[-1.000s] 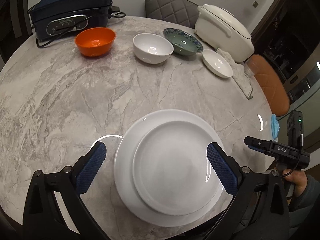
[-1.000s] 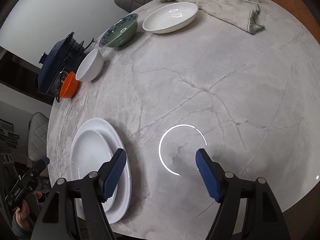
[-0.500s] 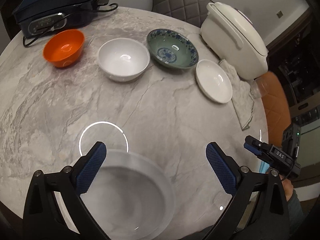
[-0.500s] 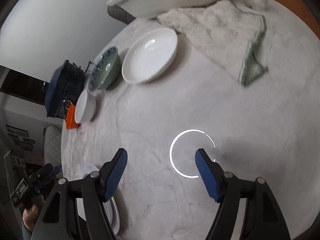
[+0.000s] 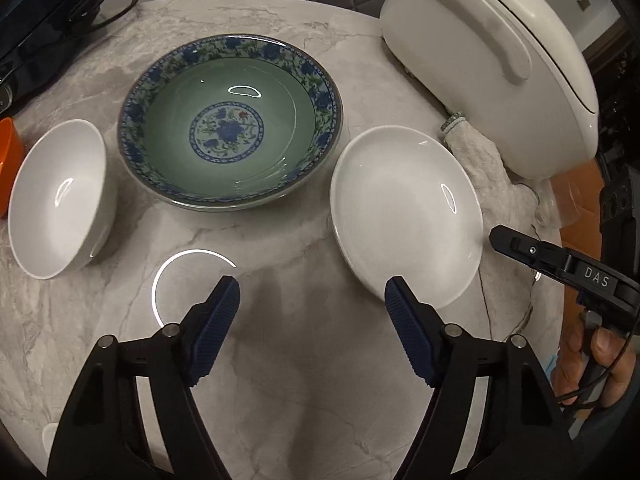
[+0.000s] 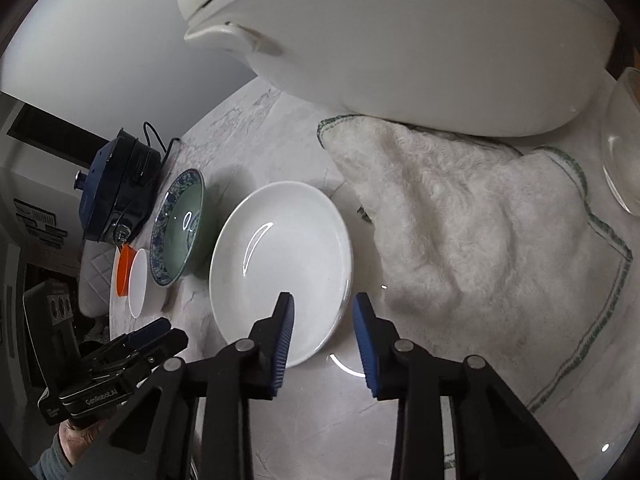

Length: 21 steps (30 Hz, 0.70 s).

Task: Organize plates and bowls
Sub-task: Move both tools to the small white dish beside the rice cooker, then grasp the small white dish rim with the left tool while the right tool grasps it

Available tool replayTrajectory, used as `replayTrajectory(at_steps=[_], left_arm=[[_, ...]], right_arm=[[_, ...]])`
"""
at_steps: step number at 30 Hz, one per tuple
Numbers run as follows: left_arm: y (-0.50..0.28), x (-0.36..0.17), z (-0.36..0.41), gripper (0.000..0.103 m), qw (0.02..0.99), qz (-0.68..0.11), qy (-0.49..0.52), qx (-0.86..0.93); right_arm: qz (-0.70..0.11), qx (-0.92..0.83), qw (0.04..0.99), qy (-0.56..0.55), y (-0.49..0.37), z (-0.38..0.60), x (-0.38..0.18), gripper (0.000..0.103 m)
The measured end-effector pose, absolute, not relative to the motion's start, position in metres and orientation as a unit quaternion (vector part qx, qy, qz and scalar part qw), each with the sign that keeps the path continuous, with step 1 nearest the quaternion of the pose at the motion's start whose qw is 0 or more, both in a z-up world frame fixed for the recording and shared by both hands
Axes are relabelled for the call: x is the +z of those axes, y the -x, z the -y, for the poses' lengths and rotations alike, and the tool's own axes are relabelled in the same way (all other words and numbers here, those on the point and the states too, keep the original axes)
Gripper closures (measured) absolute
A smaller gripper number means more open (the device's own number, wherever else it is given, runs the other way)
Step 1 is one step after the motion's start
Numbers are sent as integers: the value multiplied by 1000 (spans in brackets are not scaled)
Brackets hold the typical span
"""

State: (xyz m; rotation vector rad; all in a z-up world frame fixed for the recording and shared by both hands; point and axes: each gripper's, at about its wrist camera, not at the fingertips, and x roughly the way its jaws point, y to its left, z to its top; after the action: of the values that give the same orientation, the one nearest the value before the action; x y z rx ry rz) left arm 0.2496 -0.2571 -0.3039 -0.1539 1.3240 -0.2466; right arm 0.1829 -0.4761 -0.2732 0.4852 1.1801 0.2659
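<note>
Plate (image 6: 280,256): right hand-held gripper (image 6: 322,332), jaws closing astride its 5 o'clock rim, should bite squarely; left hand-held gripper (image 5: 312,320) narrows, empty.

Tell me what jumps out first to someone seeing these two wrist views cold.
The patterned green bowl with its blue floral rim, sitting mid-table between a plain white bowl and a shallow white dish. Next, the right gripper: its jaws are closing astride the dish's near rim, not yet pressing it. Behind looms a big white cooker, with a rumpled towel beside the dish.
</note>
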Motion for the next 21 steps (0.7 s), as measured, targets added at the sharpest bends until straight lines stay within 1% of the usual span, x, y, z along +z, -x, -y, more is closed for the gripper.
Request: replayTrajectory(at_steps=[7,10,12,14,15,19,20,21], left_arm=[[-271,-323,284,32,776,-617,65,-115],[-281,-330,291,40,773,-620,64,-119],[-287,-336,296,46,769,-625,63,-120],[-293,-343,300,59,763,-631,68,-123],[-295,-345,302,61,762,-632,68,-123],[-305,-351,309,70,762,-631,68,-131],[-308,-352,312,74,761,-631,68,-135],[-310,-353,313,75,760,-632,69,-138]], right_arm=[[-568,137,779,-229,-200,476,-290,70],[-569,127,784,-211,-205,474,-291,70],[-568,126,783,-219,-211,476,-291,70],[-566,124,786,-218,-216,478,-292,70],[-565,124,787,-217,-218,478,-292,72],[-564,127,790,-204,-226,474,-293,77],[-565,128,790,-201,-227,472,-294,79],[-566,129,790,-200,-227,471,-296,82]])
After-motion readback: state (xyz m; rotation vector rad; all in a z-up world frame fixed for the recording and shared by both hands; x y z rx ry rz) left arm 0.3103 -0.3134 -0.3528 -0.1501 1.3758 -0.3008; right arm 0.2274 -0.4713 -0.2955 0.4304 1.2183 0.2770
